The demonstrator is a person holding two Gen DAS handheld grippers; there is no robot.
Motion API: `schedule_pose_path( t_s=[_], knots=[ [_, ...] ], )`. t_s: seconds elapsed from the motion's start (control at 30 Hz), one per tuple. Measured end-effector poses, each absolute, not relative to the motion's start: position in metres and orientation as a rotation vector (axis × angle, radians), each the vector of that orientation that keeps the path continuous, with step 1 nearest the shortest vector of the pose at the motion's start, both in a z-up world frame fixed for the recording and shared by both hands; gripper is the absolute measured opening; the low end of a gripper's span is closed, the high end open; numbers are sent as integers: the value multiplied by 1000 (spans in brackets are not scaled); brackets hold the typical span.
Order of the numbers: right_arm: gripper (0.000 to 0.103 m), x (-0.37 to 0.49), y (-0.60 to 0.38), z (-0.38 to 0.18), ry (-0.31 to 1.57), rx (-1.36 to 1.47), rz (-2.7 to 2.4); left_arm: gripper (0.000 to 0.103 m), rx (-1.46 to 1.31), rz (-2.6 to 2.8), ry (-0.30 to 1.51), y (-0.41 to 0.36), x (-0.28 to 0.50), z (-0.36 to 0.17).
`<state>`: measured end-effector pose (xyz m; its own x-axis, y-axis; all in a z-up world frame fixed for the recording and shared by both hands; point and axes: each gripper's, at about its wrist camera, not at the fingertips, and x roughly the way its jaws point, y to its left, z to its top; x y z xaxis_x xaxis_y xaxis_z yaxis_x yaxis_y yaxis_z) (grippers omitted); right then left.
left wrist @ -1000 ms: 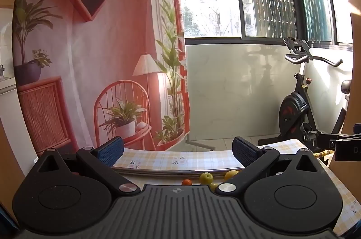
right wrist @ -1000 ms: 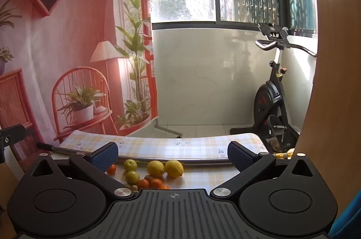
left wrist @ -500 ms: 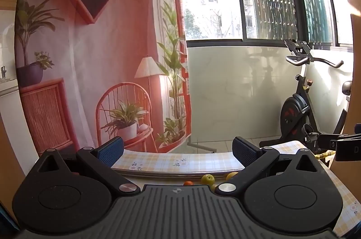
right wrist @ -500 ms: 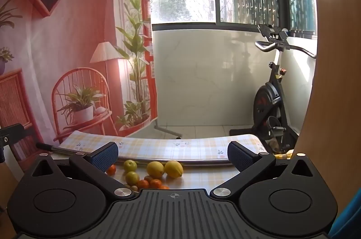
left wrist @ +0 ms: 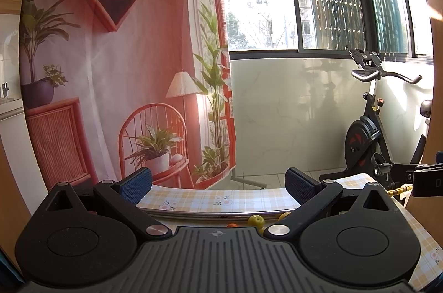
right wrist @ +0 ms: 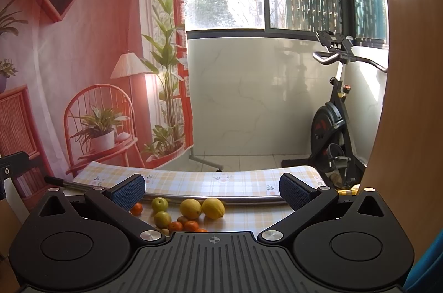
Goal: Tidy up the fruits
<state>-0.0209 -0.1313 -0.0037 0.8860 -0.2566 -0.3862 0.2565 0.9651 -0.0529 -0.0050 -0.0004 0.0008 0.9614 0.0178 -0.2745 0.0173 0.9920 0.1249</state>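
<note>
Fruits lie loose in a cluster on the checked tablecloth (right wrist: 243,183), just ahead of the right gripper (right wrist: 212,189): two lemons (right wrist: 212,207) touching side by side, two green fruits (right wrist: 160,204) to their left, small oranges (right wrist: 175,226) nearest the camera. Left gripper (left wrist: 218,183) sees only a sliver of them: one green fruit (left wrist: 255,221) over its body.

Both grippers spread wide, holding nothing, held level above the table, well back from the pile.

Step in hand, as judged: approach for a first pick. To do it well, tip the right gripper down, take an outer fruit such as the right lemon, straddle it at its widest part, close gently. Round fruits may roll if nudged.

Containers: none in view; no bowl or basket visible, so the destination cannot be told.
</note>
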Motion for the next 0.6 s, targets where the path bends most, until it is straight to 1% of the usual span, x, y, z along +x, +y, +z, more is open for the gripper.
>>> schedule_pose_path(
  t_s=[0.6],
  knots=[
    [103, -22, -131, -3, 398, -1, -266, 103, 128, 2, 272, -1, -7, 3]
  ],
)
